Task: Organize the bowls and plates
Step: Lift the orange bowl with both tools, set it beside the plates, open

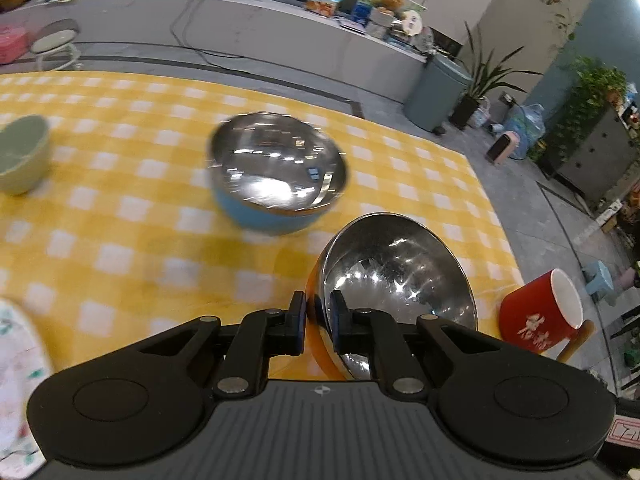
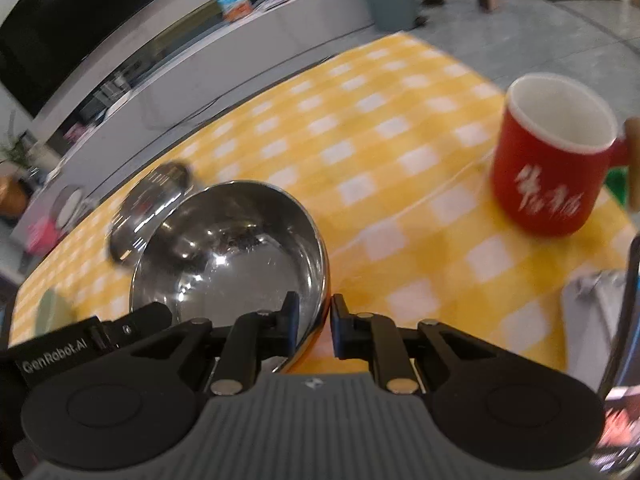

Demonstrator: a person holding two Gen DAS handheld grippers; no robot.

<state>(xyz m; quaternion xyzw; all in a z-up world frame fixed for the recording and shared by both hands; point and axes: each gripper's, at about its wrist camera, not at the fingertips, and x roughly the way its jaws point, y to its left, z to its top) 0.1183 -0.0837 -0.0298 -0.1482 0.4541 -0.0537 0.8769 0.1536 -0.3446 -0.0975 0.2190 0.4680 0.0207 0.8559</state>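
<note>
Both sets of fingers are pinching opposite rims of the orange bowl (image 1: pixel 400 276), left fingers (image 1: pixel 318 326) and right fingers (image 2: pixel 314 326); the blue bowl (image 1: pixel 276 178) is sitting ahead on the desk (image 1: pixel 140 240), nearer the left.

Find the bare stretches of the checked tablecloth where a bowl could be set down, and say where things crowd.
Free: the cloth between the green bowl and the blue-sided steel bowl, and the far stretch beyond that bowl. Also free: the middle between the orange-sided steel bowl and the red mug. Crowded: the near edge around the floral plate.
</note>
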